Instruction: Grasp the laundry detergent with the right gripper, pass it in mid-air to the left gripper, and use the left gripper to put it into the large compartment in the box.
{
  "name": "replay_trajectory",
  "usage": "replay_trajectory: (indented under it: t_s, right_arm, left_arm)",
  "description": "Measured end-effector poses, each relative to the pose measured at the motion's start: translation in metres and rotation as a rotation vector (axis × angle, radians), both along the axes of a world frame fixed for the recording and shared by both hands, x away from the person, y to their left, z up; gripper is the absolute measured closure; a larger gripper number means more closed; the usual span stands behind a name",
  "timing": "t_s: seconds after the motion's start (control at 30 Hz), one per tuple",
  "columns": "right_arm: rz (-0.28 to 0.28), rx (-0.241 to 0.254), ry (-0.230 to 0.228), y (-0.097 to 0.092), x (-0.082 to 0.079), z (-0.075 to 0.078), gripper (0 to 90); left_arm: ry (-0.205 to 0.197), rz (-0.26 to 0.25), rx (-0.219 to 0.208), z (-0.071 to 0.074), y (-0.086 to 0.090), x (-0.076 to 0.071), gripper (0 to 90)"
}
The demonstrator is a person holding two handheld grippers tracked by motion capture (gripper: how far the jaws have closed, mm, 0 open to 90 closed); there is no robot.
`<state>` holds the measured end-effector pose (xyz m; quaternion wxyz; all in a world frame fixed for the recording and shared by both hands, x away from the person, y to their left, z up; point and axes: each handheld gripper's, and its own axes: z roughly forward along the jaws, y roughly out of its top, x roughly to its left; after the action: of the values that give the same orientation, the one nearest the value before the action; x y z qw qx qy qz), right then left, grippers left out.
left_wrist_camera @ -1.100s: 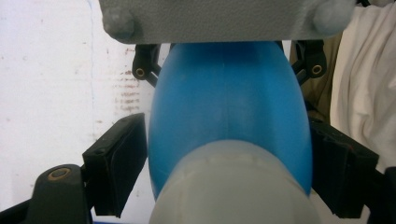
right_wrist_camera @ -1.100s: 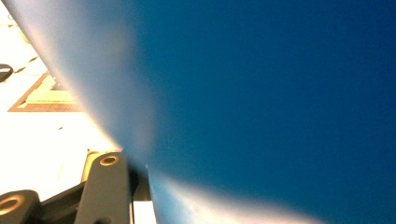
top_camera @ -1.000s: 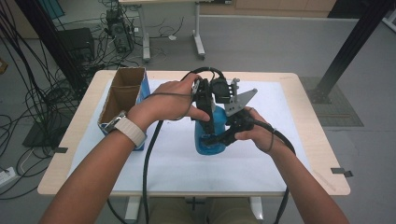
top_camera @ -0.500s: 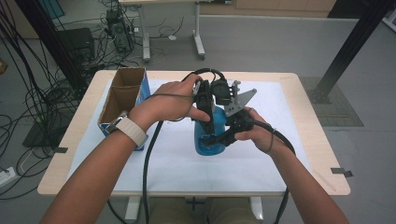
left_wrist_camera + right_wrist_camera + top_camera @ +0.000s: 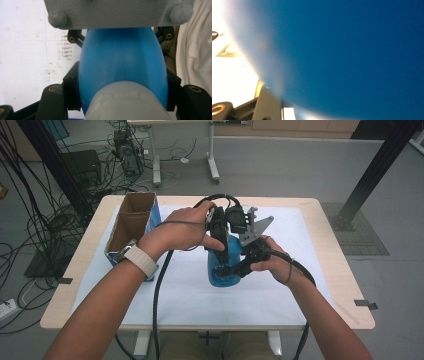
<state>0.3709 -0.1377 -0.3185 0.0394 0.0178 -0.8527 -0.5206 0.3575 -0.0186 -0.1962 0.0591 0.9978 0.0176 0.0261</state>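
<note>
A blue plastic bottle with a pale cap stands on the white mat at the table's middle. My left gripper comes down on its upper part from above. In the left gripper view its black pads press both sides of the bottle just past the cap; these jaws have just been closing on it. My right gripper reaches in from the right and is shut on the bottle's lower body. In the right gripper view the blue wall is very close and blurred.
An open cardboard box with blue sides stands at the mat's left edge. Cables trail from both grippers toward the table's near edge. A black post and tangled cables are on the floor beyond.
</note>
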Motion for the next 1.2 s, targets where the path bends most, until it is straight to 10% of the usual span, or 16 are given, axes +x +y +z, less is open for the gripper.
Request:
replay_trajectory:
  t_s: [1.2]
  right_arm:
    - [-0.001, 0.003, -0.019, 0.0011, -0.0009, -0.0008, 42.7]
  left_arm:
    - [-0.005, 0.008, 0.01, -0.0004, 0.0027, -0.0015, 37.4]
